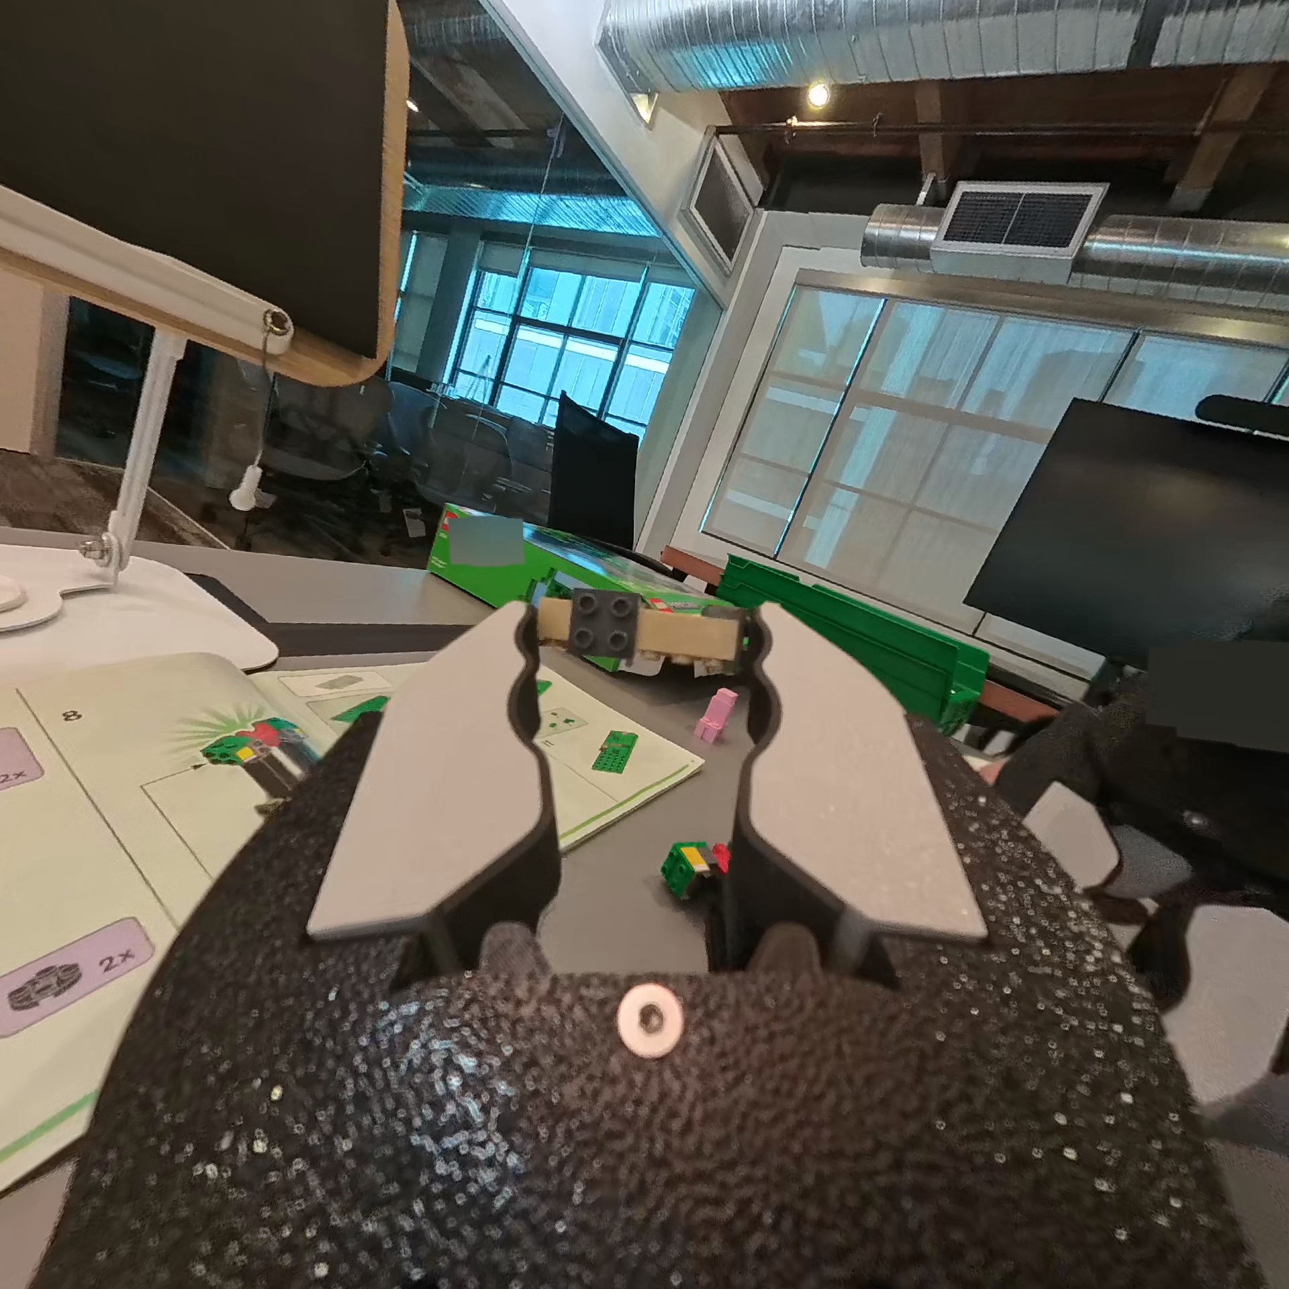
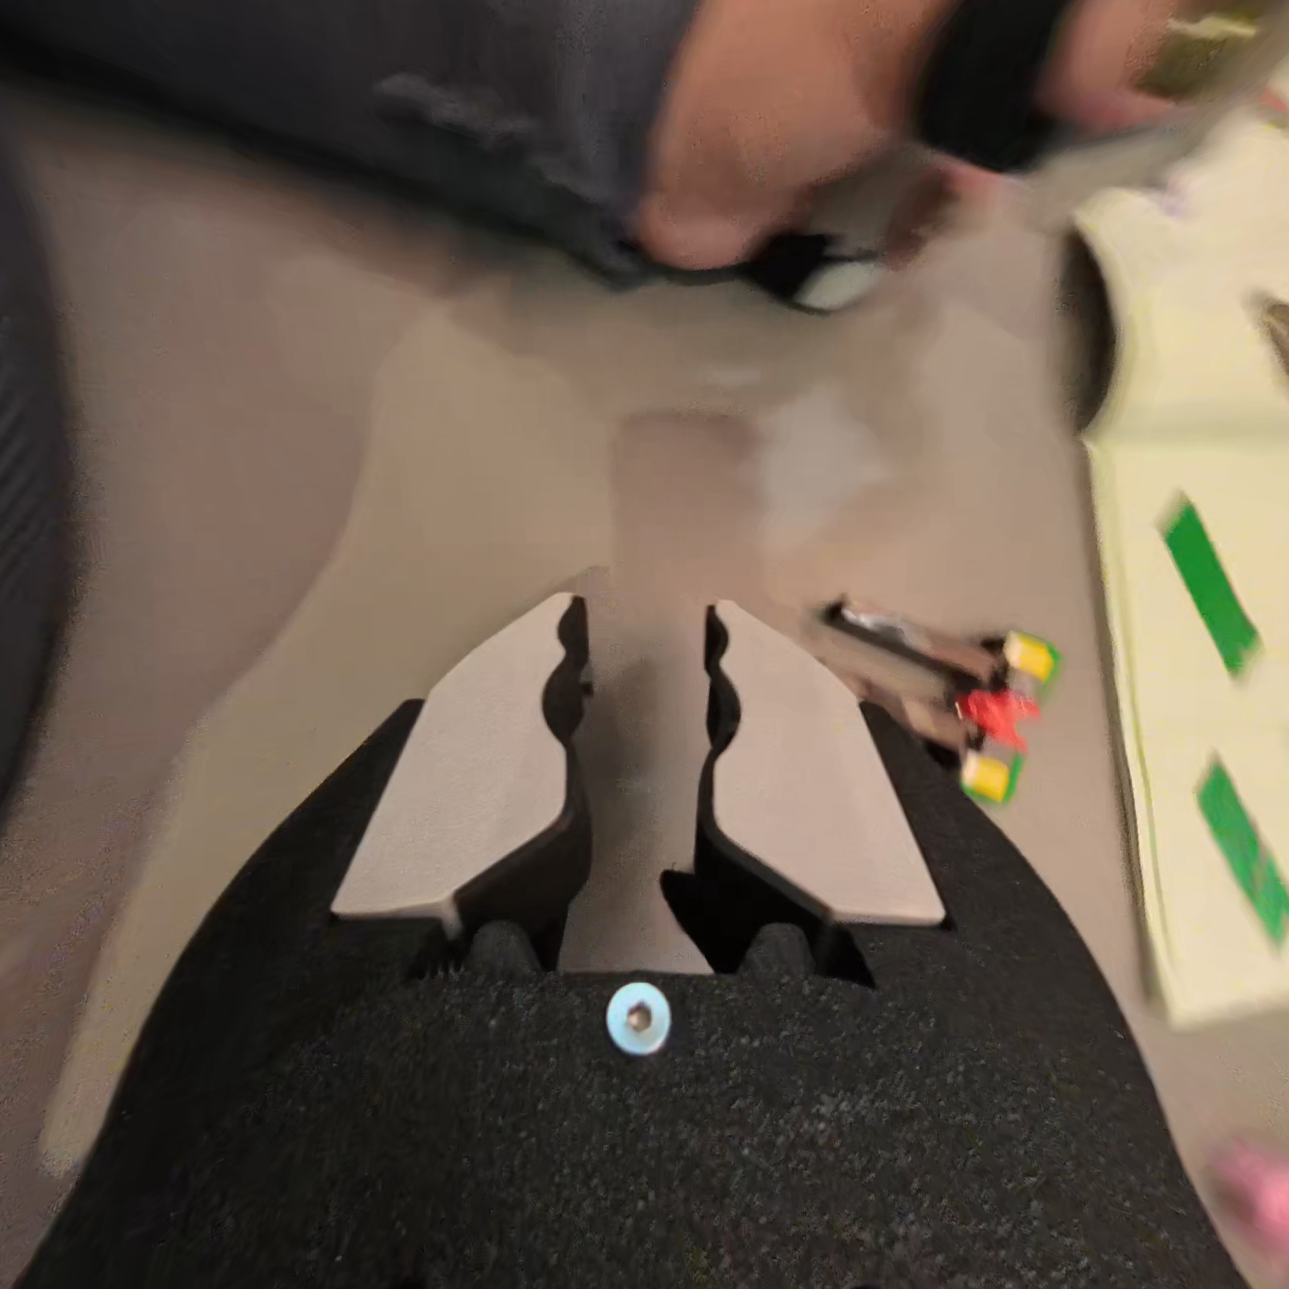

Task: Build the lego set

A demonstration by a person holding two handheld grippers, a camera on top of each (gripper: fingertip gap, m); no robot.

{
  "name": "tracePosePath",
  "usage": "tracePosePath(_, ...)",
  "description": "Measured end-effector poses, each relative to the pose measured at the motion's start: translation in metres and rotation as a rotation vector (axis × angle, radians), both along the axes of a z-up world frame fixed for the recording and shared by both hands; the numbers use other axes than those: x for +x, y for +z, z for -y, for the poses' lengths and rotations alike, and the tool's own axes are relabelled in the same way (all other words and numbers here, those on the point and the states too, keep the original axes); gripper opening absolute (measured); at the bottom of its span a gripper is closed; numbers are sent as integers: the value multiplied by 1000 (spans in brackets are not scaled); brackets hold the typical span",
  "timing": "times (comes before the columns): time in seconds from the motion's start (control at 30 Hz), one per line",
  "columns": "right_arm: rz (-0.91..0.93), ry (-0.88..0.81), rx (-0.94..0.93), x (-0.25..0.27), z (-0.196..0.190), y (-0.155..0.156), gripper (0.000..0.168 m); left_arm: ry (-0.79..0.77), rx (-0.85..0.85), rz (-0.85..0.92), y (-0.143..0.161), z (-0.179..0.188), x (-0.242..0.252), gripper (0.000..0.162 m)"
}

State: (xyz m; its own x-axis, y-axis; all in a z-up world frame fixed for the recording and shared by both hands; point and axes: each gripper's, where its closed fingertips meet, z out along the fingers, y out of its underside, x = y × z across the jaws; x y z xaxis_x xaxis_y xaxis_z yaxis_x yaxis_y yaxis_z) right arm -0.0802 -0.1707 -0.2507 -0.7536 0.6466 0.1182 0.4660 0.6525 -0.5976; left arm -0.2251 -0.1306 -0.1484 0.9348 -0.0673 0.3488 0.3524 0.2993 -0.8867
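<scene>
Lego piece (image 1: 638, 631) clamped in left gripper (image 1: 640, 628); right gripper (image 2: 645, 617) seemingly empty

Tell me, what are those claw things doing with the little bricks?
A person is building a brick set. The left hand-held gripper pinches a long tan brick piece with a dark grey square plate on it, held up above the grey table. The right hand-held gripper is open and empty, beside a small green, yellow and red brick model. The open instruction booklet lies nearby.
</scene>
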Motion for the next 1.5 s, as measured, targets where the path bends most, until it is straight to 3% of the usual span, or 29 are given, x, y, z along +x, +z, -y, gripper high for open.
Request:
tracePosePath(0.07,-77,-269,-61,1,-5,5,21,-34,-10,-17,-1,-2,7,57)
tracePosePath(0.1,-118,-423,-103,3,-9,9,3,-59,-16,-33,-2,-4,12,57)
tracePosePath(0.17,-113,-649,-176,15,-12,6,0,-123,-28,-79,-2,-8,26,57)
tracePosePath(0.27,-84,-810,-208,30,-9,-4,0,-195,-43,-152,-3,-11,45,57)
tracePosePath(0.47,-51,-895,-250,32,11,-12,0,-266,-25,-176,3,-8,65,57)
tracePosePath(0.67,-31,-957,-56,32,-10,-24,0,-272,-45,-271,5,-5,70,57)
tracePosePath(0.9,-125,-1103,-21,23,-36,-15,0,-290,-52,-287,4,-4,72,57)
tracePosePath(1.03,-172,-1154,-173,21,-23,-8,22,-256,-95,-301,1,-7,68,57)
tracePosePath(1.13,-141,-1157,-167,20,-20,-16,31,-226,-133,-344,-3,-10,67,57)
tracePosePath(1.5,-112,-1121,-142,13,-19,-25,16,-204,-163,-414,-6,-11,68,57)
